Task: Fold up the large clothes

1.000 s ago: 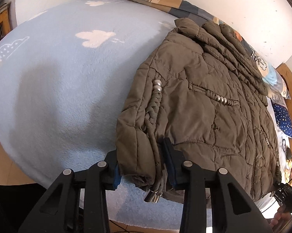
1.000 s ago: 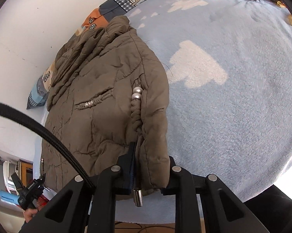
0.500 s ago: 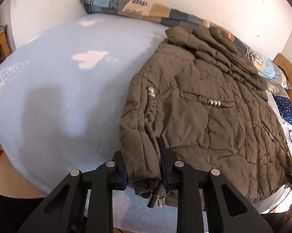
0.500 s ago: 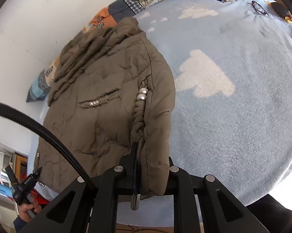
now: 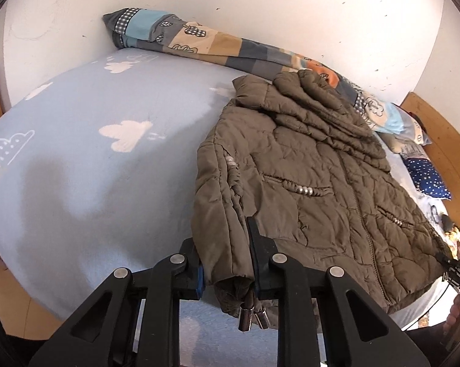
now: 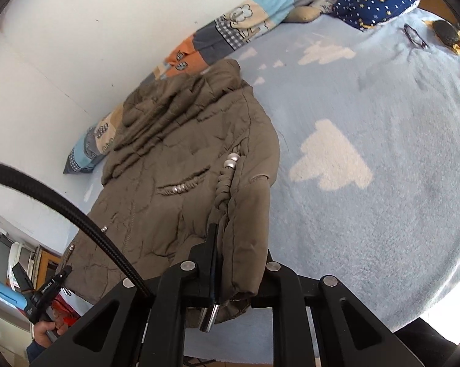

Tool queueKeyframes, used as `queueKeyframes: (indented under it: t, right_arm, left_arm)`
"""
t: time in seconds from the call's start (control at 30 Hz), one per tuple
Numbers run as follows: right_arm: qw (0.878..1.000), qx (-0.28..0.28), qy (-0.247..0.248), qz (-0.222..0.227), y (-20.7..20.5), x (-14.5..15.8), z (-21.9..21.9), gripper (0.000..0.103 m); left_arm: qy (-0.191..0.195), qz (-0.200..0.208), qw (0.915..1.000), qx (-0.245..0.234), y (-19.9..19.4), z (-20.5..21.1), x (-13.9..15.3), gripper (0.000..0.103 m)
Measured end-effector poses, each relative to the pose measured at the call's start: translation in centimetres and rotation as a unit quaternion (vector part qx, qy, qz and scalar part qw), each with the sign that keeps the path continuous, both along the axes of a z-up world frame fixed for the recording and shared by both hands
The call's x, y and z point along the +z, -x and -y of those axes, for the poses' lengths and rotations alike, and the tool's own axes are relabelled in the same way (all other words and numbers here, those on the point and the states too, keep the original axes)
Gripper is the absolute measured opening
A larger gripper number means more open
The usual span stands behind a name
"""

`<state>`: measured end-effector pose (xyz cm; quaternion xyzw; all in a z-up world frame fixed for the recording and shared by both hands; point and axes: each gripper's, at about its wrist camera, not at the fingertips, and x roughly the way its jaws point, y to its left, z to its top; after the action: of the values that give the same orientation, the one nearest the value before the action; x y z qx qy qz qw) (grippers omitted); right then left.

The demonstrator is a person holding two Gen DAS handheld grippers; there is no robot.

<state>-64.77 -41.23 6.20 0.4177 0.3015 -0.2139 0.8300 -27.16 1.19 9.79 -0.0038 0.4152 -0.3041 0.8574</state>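
An olive-brown quilted jacket [image 5: 315, 183] lies on a light blue bed, front up, hood toward the wall. My left gripper [image 5: 225, 263] is shut on its left hem corner, lifted off the bed, with metal cord ends [image 5: 254, 318] hanging below. In the right wrist view the jacket [image 6: 174, 165] shows again. My right gripper [image 6: 237, 272] is shut on its right hem corner, raised, with a braided cord [image 6: 225, 183] and a metal cord end [image 6: 210, 318] beside the fingers.
The blue blanket with white clouds [image 5: 92, 153] covers the bed [image 6: 367, 168]. A patchwork quilt roll [image 5: 199, 46] lies along the white wall. A starry navy pillow [image 6: 373, 3], glasses [image 6: 414, 36] and small items sit at the bed's far end. A black cable [image 6: 61, 208] crosses the right wrist view.
Both grippers have risen and tilted up, lifting the jacket's hem corners off the bed. More of the wall and quilt roll shows. Both grips stay shut on the hem.
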Motion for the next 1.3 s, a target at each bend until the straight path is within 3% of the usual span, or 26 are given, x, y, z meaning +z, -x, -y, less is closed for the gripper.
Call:
queueKeyframes:
  t: [0.5, 1.3]
  right_arm:
    - [0.997, 0.007, 0.048, 0.063, 0.2, 4.0, -0.2, 0.014]
    - [0.993, 0.016, 0.046, 0.105, 1.7, 7.8, -0.9, 0.014]
  left_arm:
    - [0.013, 0.054, 0.9983, -0.016, 0.6, -0.1, 2.6, 0.020]
    - [0.027, 0.061, 0.9977, -0.008, -0.5, -1.7, 6.0, 0.020]
